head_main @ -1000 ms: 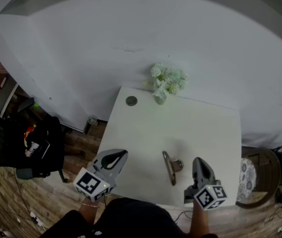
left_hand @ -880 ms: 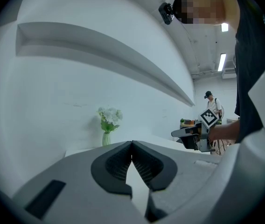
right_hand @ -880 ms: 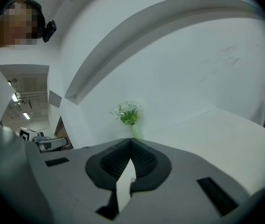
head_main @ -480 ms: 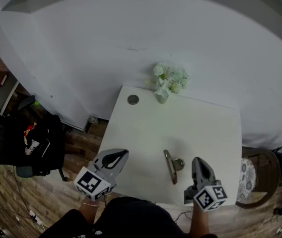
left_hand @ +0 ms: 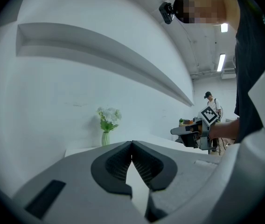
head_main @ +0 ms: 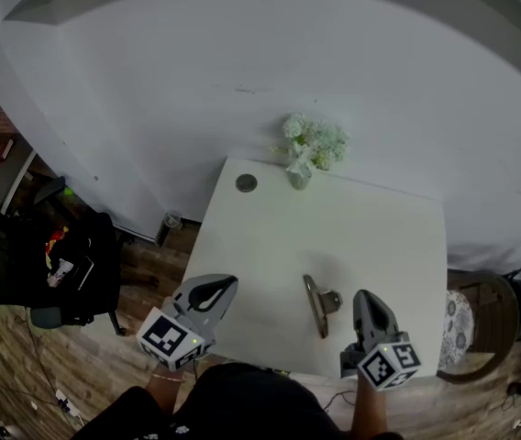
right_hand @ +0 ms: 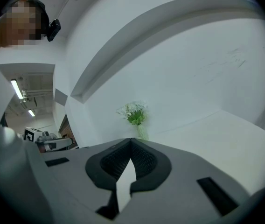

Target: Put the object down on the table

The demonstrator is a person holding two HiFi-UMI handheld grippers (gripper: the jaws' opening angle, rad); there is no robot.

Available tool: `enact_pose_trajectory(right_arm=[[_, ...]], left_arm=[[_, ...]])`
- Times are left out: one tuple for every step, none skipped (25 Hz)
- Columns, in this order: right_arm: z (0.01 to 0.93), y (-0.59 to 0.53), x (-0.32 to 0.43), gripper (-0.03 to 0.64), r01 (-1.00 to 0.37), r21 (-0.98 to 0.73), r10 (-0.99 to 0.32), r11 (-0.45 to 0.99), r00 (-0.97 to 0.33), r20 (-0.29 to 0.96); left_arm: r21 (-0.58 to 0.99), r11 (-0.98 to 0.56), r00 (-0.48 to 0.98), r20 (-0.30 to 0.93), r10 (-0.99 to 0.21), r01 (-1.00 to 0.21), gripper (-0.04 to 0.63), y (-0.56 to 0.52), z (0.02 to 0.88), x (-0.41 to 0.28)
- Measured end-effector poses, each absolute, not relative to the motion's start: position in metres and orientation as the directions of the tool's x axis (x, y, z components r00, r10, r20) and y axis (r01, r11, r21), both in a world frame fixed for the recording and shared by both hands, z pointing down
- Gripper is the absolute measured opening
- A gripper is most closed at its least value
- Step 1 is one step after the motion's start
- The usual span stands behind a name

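One white table [head_main: 380, 236] fills the middle of the head view against a plain white wall [head_main: 242, 71], with wood flooring [head_main: 22, 365] and dark clutter [head_main: 31, 264] at the left. At the table's upper edge a small vase [head_main: 299, 180] holds white flowers [head_main: 315, 140], with a grey disc [head_main: 246, 183] near it to the left. The metal clip [head_main: 317, 305] lies on the table at lower centre, touched by neither the left gripper [head_main: 227, 282] at the lower left edge nor the right gripper [head_main: 363, 294] just beside it, each with jaws pressed together on nothing
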State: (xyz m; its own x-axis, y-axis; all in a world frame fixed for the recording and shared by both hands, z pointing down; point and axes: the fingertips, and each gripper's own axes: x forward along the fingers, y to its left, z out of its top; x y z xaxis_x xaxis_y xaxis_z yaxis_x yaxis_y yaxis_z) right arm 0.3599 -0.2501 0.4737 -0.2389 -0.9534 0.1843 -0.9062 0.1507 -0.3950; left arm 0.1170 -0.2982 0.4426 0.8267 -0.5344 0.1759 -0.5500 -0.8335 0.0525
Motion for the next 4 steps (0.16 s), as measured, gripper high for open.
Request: enact_pose_trajectory(right_arm=[[0.4732,-0.2499,0.3595,-0.002,-0.906,-0.395,-0.953,0.152,-0.239,0.183],[0.4727,-0.2497,0.3592,-0.002,-0.906,-0.396,-0.954,0.151,-0.239,0.182],[0.4723,-0.2495,0.3590,-0.002,-0.906,-0.396,-0.954,0.151,-0.238,0.182],[0.4719,-0.2493,0.3588,-0.002,-0.906,-0.397,-0.954,0.150,-0.237,0.181]], left_arm=[[0.053,-0.834,0.827,0.175,-0.534,-0.550,0.000,-0.2979,0.4424,0.1167],[0.053,-0.834,0.827,0.175,-0.534,-0.550,0.000,-0.2976,0.4424,0.1164],[0.053,-0.834,0.827,0.175,-0.534,-0.549,0.000,-0.2973,0.4425,0.1160],[0.052,-0.834,0.827,0.175,-0.534,-0.549,0.000,-0.2970,0.4426,0.1157]])
